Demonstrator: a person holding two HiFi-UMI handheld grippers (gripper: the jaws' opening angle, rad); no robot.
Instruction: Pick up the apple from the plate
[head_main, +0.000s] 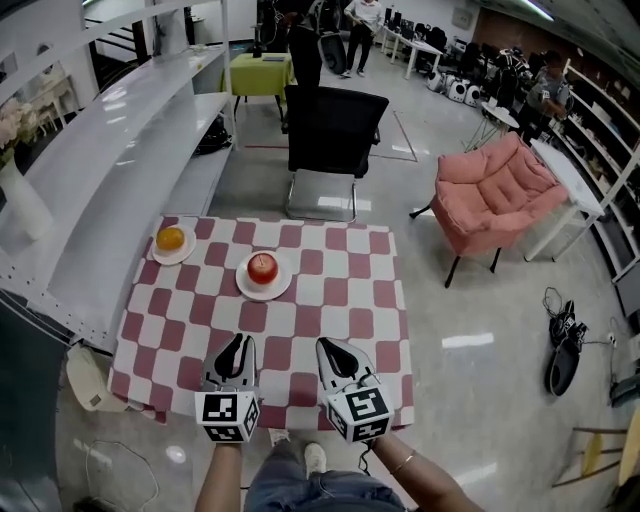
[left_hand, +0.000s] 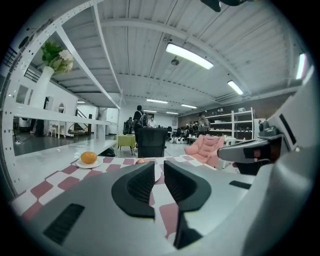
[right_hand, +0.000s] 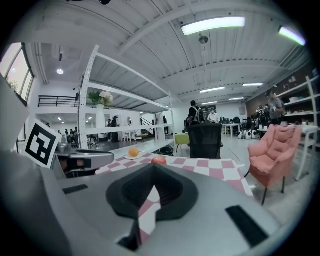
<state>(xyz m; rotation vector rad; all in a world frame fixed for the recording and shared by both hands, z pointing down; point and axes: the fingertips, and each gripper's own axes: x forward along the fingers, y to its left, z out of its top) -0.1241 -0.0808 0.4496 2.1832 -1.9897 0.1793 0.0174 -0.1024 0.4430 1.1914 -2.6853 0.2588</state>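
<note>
A red apple (head_main: 262, 266) sits on a small white plate (head_main: 243, 284) near the middle of the checkered table (head_main: 340, 300). My left gripper (head_main: 236, 343) hovers over the table's near edge, well short of the apple. Its jaws stand a narrow gap apart with nothing between them. In the left gripper view (left_hand: 159, 165) the apple (left_hand: 143, 161) peeks out just above the left jaw. To its right, my right gripper (head_main: 329, 346) has its tips touching and holds nothing. The right gripper view (right_hand: 154, 168) has the apple (right_hand: 159, 160) straight ahead.
An orange (head_main: 171, 238) lies on a second plate at the table's far left corner. A black office chair (head_main: 333, 130) stands behind the table, with a pink sofa (head_main: 500, 190) to the right. A long white shelf unit (head_main: 100, 160) runs along the left.
</note>
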